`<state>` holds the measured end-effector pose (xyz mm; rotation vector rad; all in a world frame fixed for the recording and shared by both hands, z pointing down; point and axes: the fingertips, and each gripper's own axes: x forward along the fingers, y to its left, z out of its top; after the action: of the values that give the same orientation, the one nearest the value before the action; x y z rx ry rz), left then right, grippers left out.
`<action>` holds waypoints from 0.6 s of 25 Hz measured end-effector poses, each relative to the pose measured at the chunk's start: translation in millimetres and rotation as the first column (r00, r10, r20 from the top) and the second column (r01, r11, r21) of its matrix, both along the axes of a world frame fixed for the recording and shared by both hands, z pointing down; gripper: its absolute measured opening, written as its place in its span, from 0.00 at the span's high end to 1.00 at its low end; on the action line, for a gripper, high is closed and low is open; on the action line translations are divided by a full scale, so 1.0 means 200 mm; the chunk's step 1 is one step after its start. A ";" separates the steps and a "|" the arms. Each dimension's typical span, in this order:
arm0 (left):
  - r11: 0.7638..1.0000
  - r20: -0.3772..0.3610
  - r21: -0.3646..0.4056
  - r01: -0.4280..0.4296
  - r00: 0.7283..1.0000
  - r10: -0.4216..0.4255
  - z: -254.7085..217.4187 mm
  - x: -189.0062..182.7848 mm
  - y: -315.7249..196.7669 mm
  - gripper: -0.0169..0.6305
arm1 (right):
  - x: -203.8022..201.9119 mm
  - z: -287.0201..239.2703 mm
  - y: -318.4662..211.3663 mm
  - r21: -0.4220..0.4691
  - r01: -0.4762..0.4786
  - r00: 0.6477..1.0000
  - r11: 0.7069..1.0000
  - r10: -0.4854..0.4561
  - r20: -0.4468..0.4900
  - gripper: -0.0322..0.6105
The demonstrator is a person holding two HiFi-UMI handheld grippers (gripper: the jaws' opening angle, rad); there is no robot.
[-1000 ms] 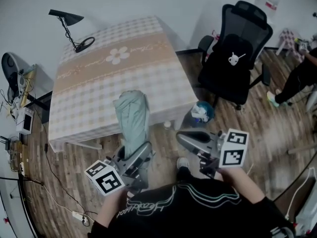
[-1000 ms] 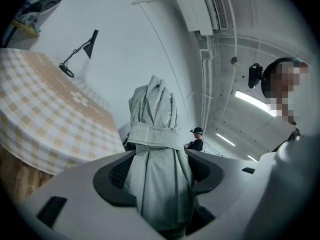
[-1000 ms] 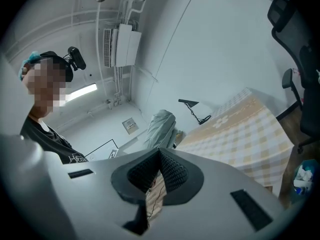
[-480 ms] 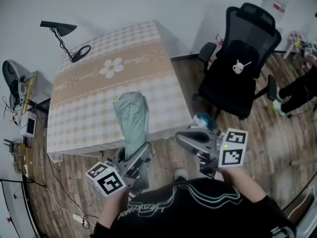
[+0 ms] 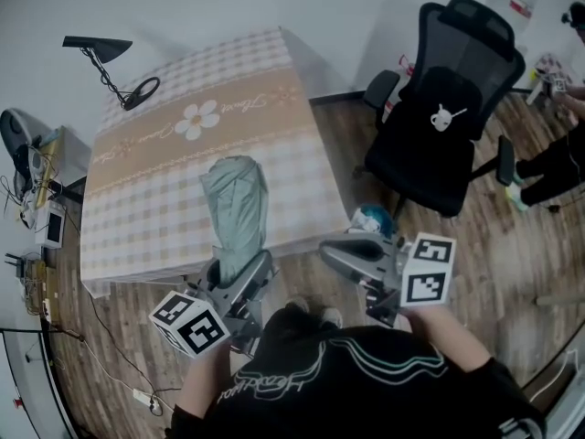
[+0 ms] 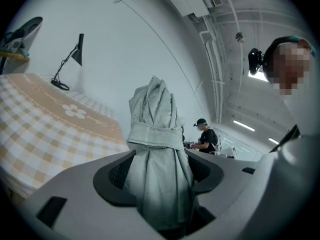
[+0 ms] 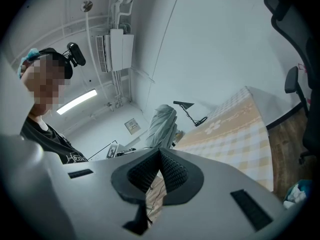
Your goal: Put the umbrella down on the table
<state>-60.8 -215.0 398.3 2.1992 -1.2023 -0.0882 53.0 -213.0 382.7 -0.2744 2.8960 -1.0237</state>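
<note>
Main change over that last second: the left tool (image 5: 239,280) had carried the folded umbrella (image 5: 234,210) forward, so the pale green bundle reached out over the near part of the bench (image 5: 155,199) instead of mostly hanging over the floor in front of it; the near edge of the checked cloth had come right up to the tool's jaws in the head view; the person's shoes had popped into view too, so I'd guess they stepped in closer.

The grip itself hadn't changed; in the left gripper view the jaws stood wide but clamped on the lower part of the umbrella, just under its wrap strap (image 6: 155,136), with fabric filling the gap between the pads. The right tool (image 5: 340,256) had drifted along beside it, off the bench's near right corner; its jaws were pressed together with nothing in them, so it was just along for the ride.

The umbrella pointed away from the person, towards the flower print; I couldn't tell whether its far end was touching the cloth or hanging just above it.

My read: the carry was about done and the put-down wasn't; what remained was lowering it till it rested flat, then letting go; the desk lamp (image 5: 110,58) sat well apart at the far corner, so nothing was in the way.
</note>
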 end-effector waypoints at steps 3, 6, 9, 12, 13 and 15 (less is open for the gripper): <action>1.000 0.057 0.012 -0.007 0.998 0.006 0.01 -0.04 -0.04 0.56 | -0.02 0.01 -0.01 -0.010 -0.007 1.000 1.000 0.007 -0.003 0.93; 1.000 0.100 -0.001 -0.008 0.995 0.009 0.01 -0.14 -0.08 0.56 | -0.09 -0.02 -0.02 -0.018 -0.022 1.000 1.000 0.022 -0.017 0.93; 0.999 0.156 -0.031 -0.008 0.988 0.012 0.07 -0.17 -0.17 0.56 | -0.08 0.00 -0.09 -0.023 -0.040 0.999 0.999 0.040 -0.033 0.93; 0.999 0.198 -0.049 -0.012 0.980 0.022 0.14 -0.15 -0.28 0.56 | -0.06 0.03 -0.18 -0.036 -0.044 0.999 0.998 0.043 -0.028 0.93; 0.998 0.209 -0.054 -0.019 0.978 0.030 0.15 -0.15 -0.30 0.56 | -0.07 0.03 -0.20 -0.040 -0.045 0.999 0.998 0.044 -0.033 0.93; 0.997 0.226 -0.067 -0.037 0.973 0.051 0.17 -0.16 -0.36 0.56 | -0.09 0.04 -0.25 -0.048 -0.048 0.998 0.998 0.046 -0.048 0.93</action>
<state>-93.4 -287.3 432.9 2.2248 -1.2589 0.2228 35.8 -263.9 389.7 -0.3724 2.8933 -1.0971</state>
